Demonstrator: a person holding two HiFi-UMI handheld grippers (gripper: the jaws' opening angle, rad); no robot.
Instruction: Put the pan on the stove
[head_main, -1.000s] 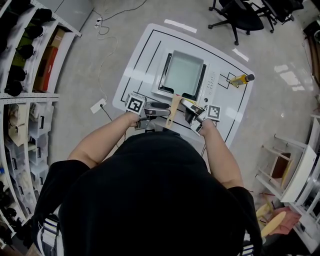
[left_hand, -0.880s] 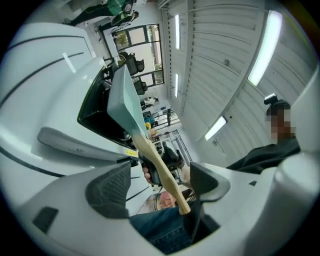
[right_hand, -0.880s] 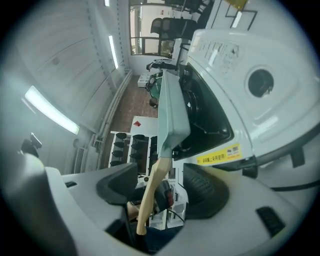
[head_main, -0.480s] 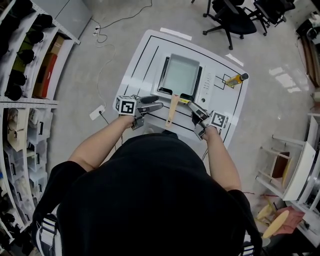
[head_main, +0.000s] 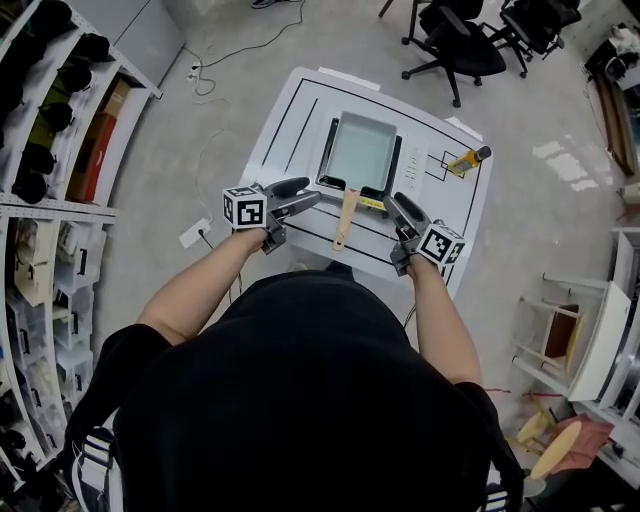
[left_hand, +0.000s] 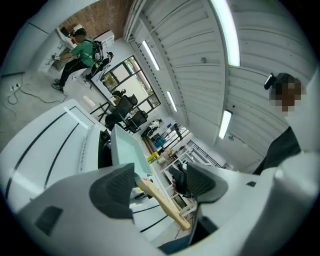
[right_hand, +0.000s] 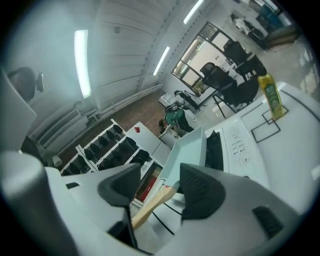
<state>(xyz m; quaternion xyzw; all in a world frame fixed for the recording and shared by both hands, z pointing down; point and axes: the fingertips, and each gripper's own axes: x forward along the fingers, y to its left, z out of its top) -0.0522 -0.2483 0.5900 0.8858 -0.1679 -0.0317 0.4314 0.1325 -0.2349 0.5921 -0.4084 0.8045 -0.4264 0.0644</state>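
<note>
Moved since earlier: both hands have lifted and swung out to either side of the wooden handle (head_main: 344, 215). The pan (head_main: 360, 150) has stayed put.
Pan: pale and rectangular, sitting on the stove (head_main: 413, 168) mid-surface (head_main: 290, 110), handle pointing toward me.
Left tongs (head_main: 310, 194): apart but just narrowing, with nothing between them. They are left of the handle and clear of it.
Right tongs (head_main: 396, 204): also apart and just narrowing, empty, right of the handle and clear of it.
Handling: I judge the pan stiff metal and fairly light, but nose-heavy if carried by the handle. Its walls look slick, so I'd grip the wood close to the pan body.
Writing: none I can read. The stove's panel marks and the yellow bottle (head_main: 466, 158) label are too small.
</note>
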